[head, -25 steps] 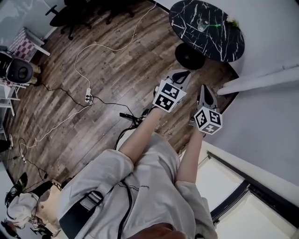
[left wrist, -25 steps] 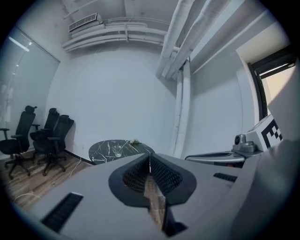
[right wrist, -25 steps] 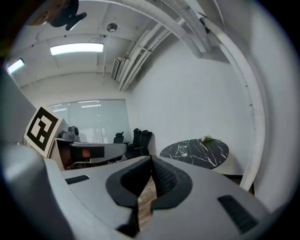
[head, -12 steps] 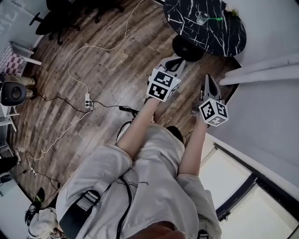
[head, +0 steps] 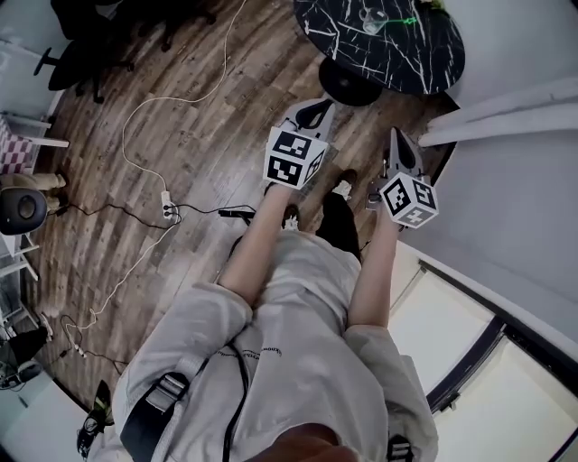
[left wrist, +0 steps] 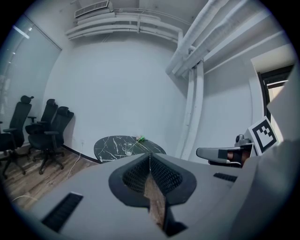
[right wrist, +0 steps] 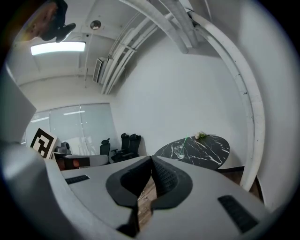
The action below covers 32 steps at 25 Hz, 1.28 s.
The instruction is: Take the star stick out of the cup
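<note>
Standing well apart from the round black marble tabletop point(head: 406, 59), the person holds both grippers out ahead, pointed toward it. The left gripper point(head: 317, 110) has its fingers pressed together on nothing, and the right gripper point(head: 398, 143) is likewise closed and empty. A small clear glass cup point(head: 369, 15) stands on the tabletop, and the thin star stick with a green tip point(left wrist: 135, 142) leans in it, slanting out over the rim.

Several things could go wrong from here. Neither gripper can take the stick unless its fingers are spread before it arrives, and a closed tip would probably knock the light cup over or push it across the smooth marble. The stick is thin and tilted, so a grasp from the wrong angle may slip off it or lever the cup sideways. Pulling along anything but the stick's own slant could drag the cup with it. A dark cable on the wooden floor point(head: 209, 213) lies near the feet and could catch a step.
</note>
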Each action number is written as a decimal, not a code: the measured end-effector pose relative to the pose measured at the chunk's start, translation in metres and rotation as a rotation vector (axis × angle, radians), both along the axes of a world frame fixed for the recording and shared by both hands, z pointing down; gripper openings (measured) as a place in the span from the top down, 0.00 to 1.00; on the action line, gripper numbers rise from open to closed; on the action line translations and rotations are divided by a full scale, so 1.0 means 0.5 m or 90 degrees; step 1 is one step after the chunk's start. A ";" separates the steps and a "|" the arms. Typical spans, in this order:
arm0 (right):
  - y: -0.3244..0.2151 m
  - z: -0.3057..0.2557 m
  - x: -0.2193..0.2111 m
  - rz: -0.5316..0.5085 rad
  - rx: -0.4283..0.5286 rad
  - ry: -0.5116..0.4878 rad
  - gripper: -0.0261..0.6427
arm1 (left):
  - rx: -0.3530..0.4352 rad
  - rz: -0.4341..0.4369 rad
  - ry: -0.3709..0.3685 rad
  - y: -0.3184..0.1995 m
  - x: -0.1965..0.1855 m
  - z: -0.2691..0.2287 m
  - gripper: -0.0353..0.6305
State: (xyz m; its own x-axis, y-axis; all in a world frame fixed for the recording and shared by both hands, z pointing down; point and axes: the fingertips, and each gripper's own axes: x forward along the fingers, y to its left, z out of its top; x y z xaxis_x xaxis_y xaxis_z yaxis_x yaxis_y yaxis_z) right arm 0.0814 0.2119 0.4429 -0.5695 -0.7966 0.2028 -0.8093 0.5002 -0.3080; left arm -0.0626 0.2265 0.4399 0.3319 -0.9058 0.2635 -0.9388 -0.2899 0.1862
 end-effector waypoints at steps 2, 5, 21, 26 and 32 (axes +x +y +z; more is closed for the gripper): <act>-0.016 0.003 -0.003 0.001 -0.005 -0.022 0.91 | -0.004 -0.005 0.000 -0.012 -0.010 0.006 0.91; -0.055 0.005 -0.007 0.002 -0.008 -0.050 0.91 | -0.004 -0.014 -0.002 -0.045 -0.023 0.007 0.91; -0.423 -0.013 0.044 0.043 -0.006 -0.082 0.91 | 0.003 0.017 -0.042 -0.391 0.034 -0.022 0.91; -0.557 -0.024 0.062 0.034 -0.016 -0.097 0.91 | -0.007 0.015 -0.035 -0.513 0.062 -0.021 0.91; -0.702 0.001 0.054 -0.001 -0.046 -0.111 0.91 | -0.019 0.010 0.003 -0.638 0.072 -0.005 0.91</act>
